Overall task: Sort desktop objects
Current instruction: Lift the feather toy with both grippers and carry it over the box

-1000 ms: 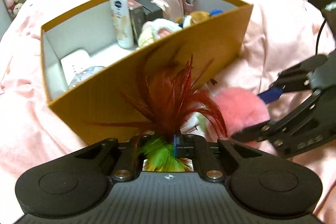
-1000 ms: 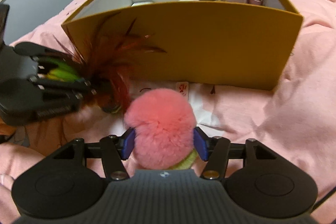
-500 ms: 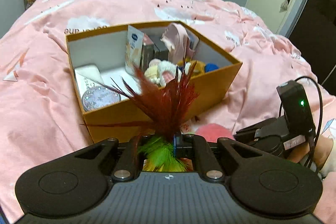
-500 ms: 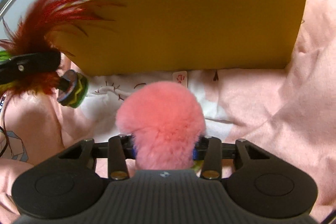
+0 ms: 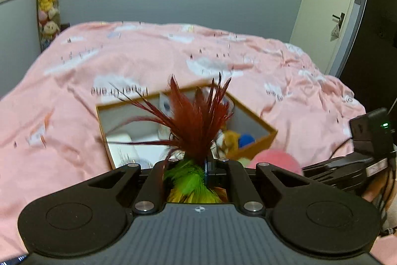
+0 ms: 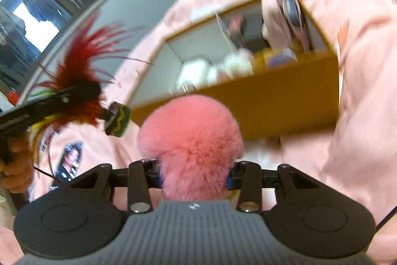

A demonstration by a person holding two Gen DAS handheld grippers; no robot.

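Left fingers: left gripper is clenched tight on the stem of a feather toy with dark red plumes above green and yellow ones; the plumes fan up and forward past the tips.
Right fingers: right gripper grips a fluffy pink pompom across its lower part; the jaws have just been closing, and the fur now bulges over both blue pads.
Feather axis: long axis runs along the left fingers; in the right wrist view a striped green and dark round weight hangs at its base end.
Box: open mustard-yellow cardboard box with pale inner walls lies ahead of and below both grippers on the bed with a pink printed duvet.
Key relation: both loads are up off the bed, near the box's front wall; by my judgement each must travel forward and down over that wall.
Nearer hand: cannot tell reliably; the pompom shows just right of the feathers in the left wrist view.
Compartments: a divider shows inside; which section suits each item is unclear.
Hidden: box contents are blurred and partly screened by plumes and pompom; both grip points are buried in feathers and fur.
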